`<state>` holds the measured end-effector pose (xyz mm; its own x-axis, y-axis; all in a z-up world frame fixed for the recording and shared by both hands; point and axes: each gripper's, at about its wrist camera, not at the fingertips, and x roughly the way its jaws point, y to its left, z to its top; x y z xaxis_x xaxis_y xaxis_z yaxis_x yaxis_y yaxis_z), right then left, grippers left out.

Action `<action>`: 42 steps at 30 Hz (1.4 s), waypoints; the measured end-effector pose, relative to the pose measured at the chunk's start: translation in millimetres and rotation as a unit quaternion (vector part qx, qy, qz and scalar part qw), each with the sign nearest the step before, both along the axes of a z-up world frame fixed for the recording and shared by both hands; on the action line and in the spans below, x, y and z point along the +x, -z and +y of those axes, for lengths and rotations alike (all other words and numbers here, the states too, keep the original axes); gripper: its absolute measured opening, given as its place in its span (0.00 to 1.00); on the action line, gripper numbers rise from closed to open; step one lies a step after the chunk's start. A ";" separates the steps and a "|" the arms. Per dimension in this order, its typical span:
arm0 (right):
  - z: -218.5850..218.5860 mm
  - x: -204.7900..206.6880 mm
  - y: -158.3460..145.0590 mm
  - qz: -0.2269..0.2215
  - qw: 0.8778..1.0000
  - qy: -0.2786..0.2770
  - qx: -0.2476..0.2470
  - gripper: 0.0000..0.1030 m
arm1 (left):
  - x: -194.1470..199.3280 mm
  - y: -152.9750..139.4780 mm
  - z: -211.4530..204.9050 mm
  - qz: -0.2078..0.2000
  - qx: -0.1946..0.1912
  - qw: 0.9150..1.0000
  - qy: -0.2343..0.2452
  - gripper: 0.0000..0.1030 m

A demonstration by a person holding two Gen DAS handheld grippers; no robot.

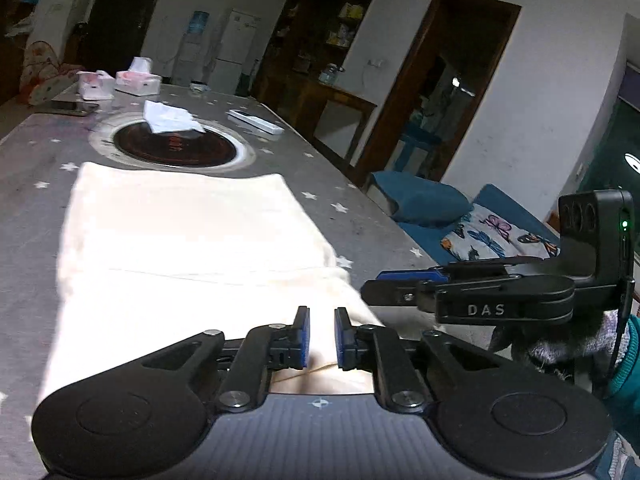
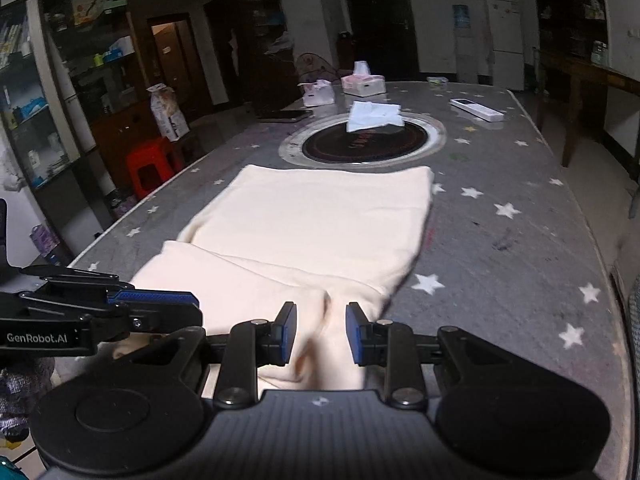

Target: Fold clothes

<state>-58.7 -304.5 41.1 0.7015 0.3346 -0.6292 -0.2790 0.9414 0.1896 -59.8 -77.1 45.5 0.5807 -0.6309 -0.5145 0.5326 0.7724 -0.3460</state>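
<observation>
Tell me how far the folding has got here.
Done: the cream garment lies flat on the table with one layer already folded over. In hand: its near end, where the left gripper has its jaws apart over the cloth; whether the right gripper grips it is unclear. Left: probably further folds.

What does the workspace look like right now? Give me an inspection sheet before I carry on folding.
Surface: grey star-print table cover with a round dark hotplate inset.
Job's things: cream garment, partly folded, lying flat, its near end under both tongs.
Clutter: loose white tissue on the hotplate, two tissue boxes, white remote, dark phone.
Grippers: left tongs slightly open over the cloth, not pinching it; right tongs open, a fold of cloth rising between the pads.
Cables: one thin black lead on the right tool.
Surroundings: shelves, white fridge, red stool, blue sofa.
</observation>
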 end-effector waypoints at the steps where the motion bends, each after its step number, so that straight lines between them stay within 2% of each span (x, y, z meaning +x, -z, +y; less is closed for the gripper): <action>1: 2.8 2.8 -0.4 0.000 1.000 -0.006 0.002 0.25 | 1.6 -0.8 8.1 -0.002 0.005 1.000 -0.011 0.14; 9: 31.2 19.3 8.9 0.010 0.999 -0.041 0.003 0.25 | 26.4 11.1 64.6 0.014 0.046 0.993 -0.108 0.14; 16: 39.2 30.1 24.1 0.034 0.998 -0.049 -0.016 0.25 | 43.1 23.3 89.4 0.036 0.070 0.986 -0.145 0.13; 21: 38.3 32.3 14.6 0.023 0.998 -0.052 -0.027 0.25 | 47.6 11.1 75.1 0.017 0.054 0.992 -0.114 0.13; 25: 41.3 41.8 14.2 0.020 0.998 -0.054 -0.029 0.25 | 59.2 14.7 56.6 0.019 0.056 0.994 -0.095 0.13; 29: 41.7 50.9 25.4 0.030 0.997 -0.049 -0.044 0.24 | 73.4 28.5 54.8 0.031 0.068 0.992 -0.098 0.13; 32: 40.6 42.7 19.2 0.024 0.997 -0.056 -0.044 0.24 | 68.9 23.2 57.6 0.025 0.069 0.993 -0.095 0.13; 36: 48.0 22.3 10.8 0.009 0.994 -0.087 -0.072 0.24 | 57.7 19.0 58.9 0.008 0.080 0.993 -0.083 0.14; 42: 47.9 5.1 22.8 0.014 0.990 -0.094 -0.100 0.24 | 49.8 23.6 65.2 0.010 0.089 0.992 -0.090 0.14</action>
<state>-53.6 -256.6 18.3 0.6200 0.3246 -0.7143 -0.4506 0.8926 0.0145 -10.1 -11.9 22.0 0.6644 -0.4156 -0.6212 0.3750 0.9043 -0.2039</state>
